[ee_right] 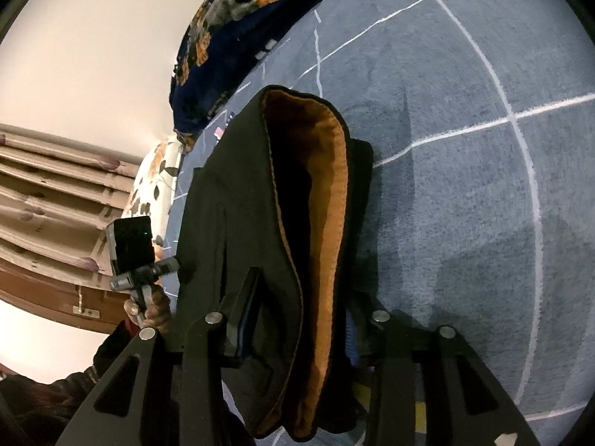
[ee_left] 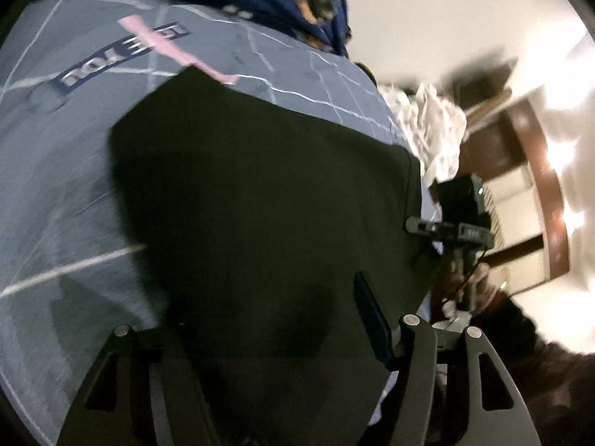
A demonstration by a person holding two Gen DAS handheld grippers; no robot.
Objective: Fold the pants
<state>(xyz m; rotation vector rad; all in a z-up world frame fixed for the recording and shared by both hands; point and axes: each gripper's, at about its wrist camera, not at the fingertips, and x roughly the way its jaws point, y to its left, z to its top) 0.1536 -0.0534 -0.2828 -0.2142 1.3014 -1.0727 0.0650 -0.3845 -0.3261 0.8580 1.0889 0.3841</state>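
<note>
On the bed, over its grey-blue cover with thin white lines, the pants lie as a dark slab that fills the middle of my left view. My left claw sits low at their near edge. One blue-padded finger shows lying on the cloth; the other is lost in the dark fabric, so I cannot tell whether this claw is wide or pinched on the hem. To the right of the pants I see my right claw with its camera, at the far edge of the cloth, and past it a white floral bundle and a blue and orange blanket up top.

From the right side, my left claw shows at the left edge of the pants. The waistband gapes toward the lens, its orange lining turned out, so layers are stacked here. My right claw straddles this bunch with its fingers set wide; the left finger rests on the fabric, but I cannot say it grips.

I judge the fold partway done: the pants look doubled, short and thick, not laid out at full length. What remains, by my guess, is flattening the gaping waist, squaring the edges, and perhaps one more fold.
</note>
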